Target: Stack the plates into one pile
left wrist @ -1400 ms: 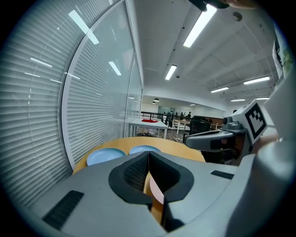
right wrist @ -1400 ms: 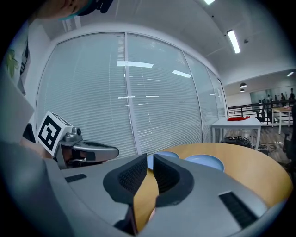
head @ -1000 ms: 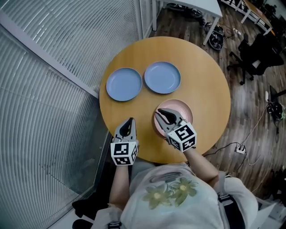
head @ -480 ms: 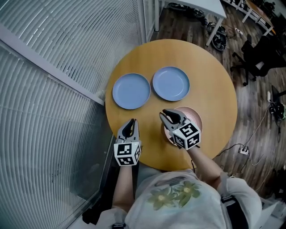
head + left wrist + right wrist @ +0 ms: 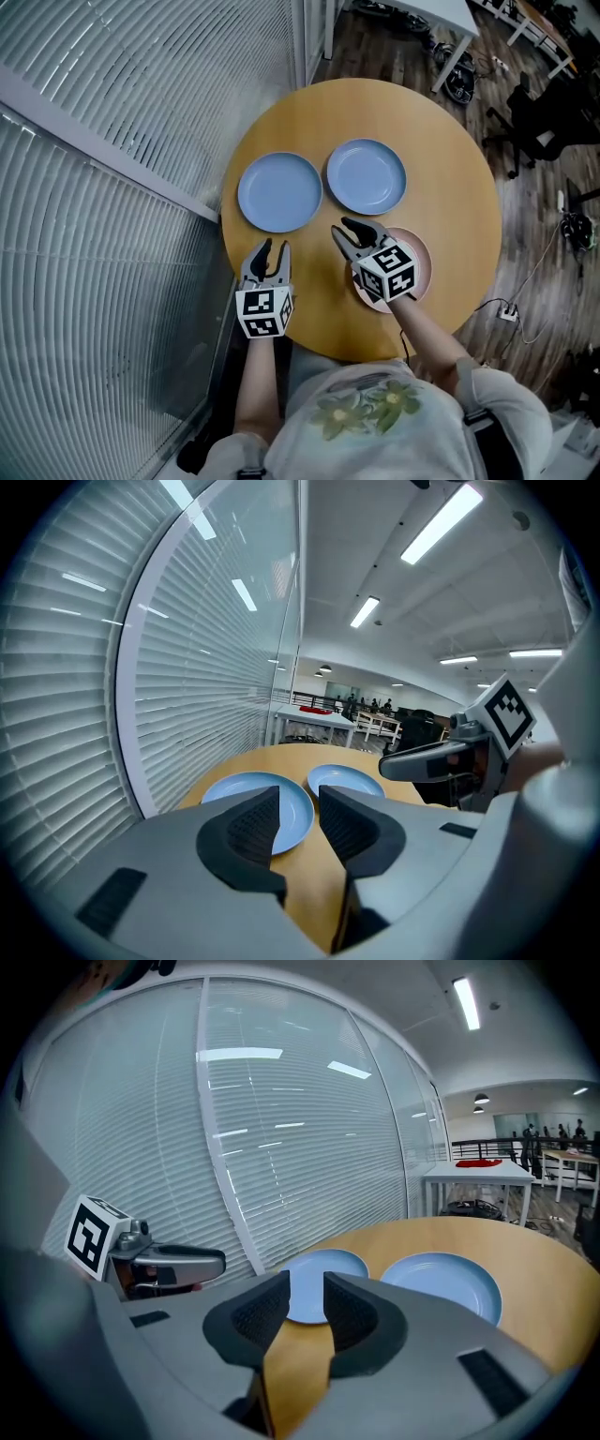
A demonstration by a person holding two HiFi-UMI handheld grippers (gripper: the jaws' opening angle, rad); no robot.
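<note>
Resting on table (image 5: 450,187): two blue plates (image 5: 279,192) (image 5: 367,177), one pink plate (image 5: 421,267).

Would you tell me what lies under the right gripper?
A pink plate on the table; the right gripper, whose empty jaws have just been opening, covers most of it, so only part of its rim shows.

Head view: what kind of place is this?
Likely an open-plan office: a glass partition with blinds, a black office chair, a white desk and ceiling strip lights.
</note>
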